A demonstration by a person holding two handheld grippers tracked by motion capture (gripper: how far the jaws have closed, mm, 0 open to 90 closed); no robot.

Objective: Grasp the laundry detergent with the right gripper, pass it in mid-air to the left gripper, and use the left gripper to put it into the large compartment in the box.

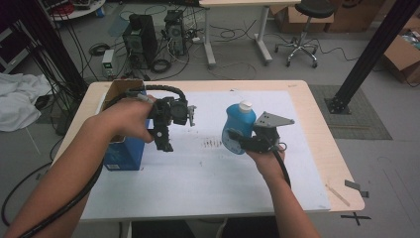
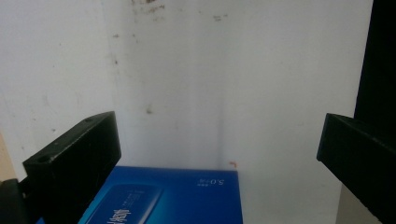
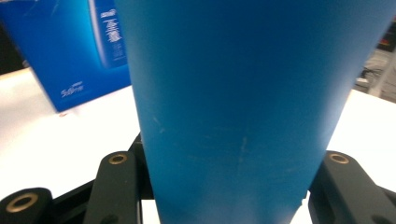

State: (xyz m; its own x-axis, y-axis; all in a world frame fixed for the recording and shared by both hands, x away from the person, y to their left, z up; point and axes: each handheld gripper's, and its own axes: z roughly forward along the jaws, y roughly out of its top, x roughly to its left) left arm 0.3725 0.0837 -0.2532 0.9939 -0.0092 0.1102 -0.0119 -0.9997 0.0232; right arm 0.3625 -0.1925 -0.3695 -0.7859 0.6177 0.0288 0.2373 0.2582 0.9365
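Right tongs (image 1: 237,141) clamp the blue bottle (image 1: 238,126), lifted clear above the white tabletop (image 1: 208,173), while left tongs (image 1: 166,144) hang wide and empty just beside the blue box (image 1: 124,153).

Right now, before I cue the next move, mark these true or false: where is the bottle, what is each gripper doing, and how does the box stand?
1. The right gripper is shut on the blue bottle. True.
2. The bottle's cap is blue like its body. False: the cap is white.
3. The left gripper has its jaws open with nothing between them. True.
4. The blue box lies flat in the middle of the white mat. False: it stands upright at the mat's left edge, top open.
5. The bottle stands on the table. False: it is held clear above the mat.
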